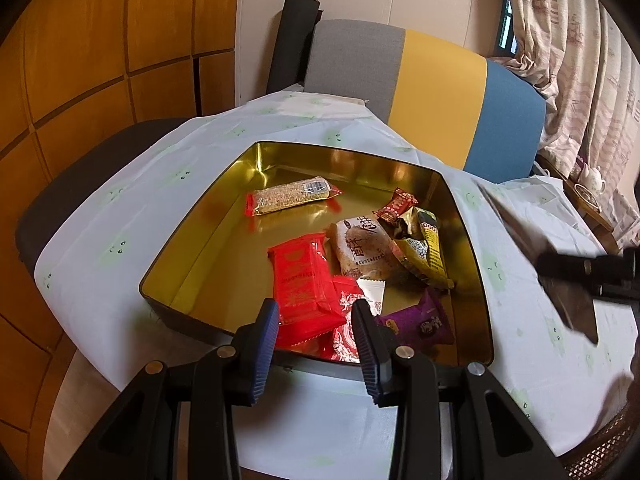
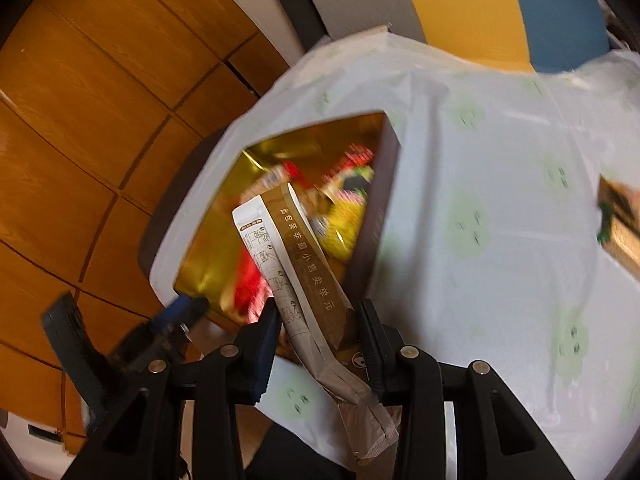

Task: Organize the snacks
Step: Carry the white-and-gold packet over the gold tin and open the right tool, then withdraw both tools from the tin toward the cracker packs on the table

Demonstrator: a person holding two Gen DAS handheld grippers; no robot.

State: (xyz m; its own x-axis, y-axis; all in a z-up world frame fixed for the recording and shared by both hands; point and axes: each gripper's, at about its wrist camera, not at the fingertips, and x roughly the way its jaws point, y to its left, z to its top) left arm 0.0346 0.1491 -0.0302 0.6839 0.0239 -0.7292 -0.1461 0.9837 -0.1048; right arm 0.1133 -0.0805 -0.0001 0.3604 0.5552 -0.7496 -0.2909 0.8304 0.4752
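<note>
The step in hand is judged to be the transfer of one more snack into the shallow gold-lined metal tin [image 1: 224,240], which sits on the pale cloth-covered tabletop [image 1: 120,216].

The right gripper [image 2: 320,340] carries a long flat brown-and-white snack packet printed with Chinese characters [image 2: 304,264]. Its jaws stand partly apart and are closed on the packet's lower half; the packet's upper end projects forward over the tin's near rim. The view is motion-blurred (the tin's contents smear into red and yellow).

The left gripper [image 1: 316,344] hovers at the tin's near edge, angled downward. Its jaws are partly apart with nothing between them; the red foil snack pack [image 1: 304,284] lies below and beyond the pads, inside the tin.

Already in the tin: a clear-wrapped grain bar with red ends [image 1: 292,198], a round pastry in a white printed wrapper [image 1: 360,248], a yellow crinkled packet [image 1: 424,252] and a purple packet [image 1: 416,320].

Next move, as judged: bring the held packet over a bare part of the tin floor, lower it, then part the jaws. Keep clear of the left gripper.
</note>
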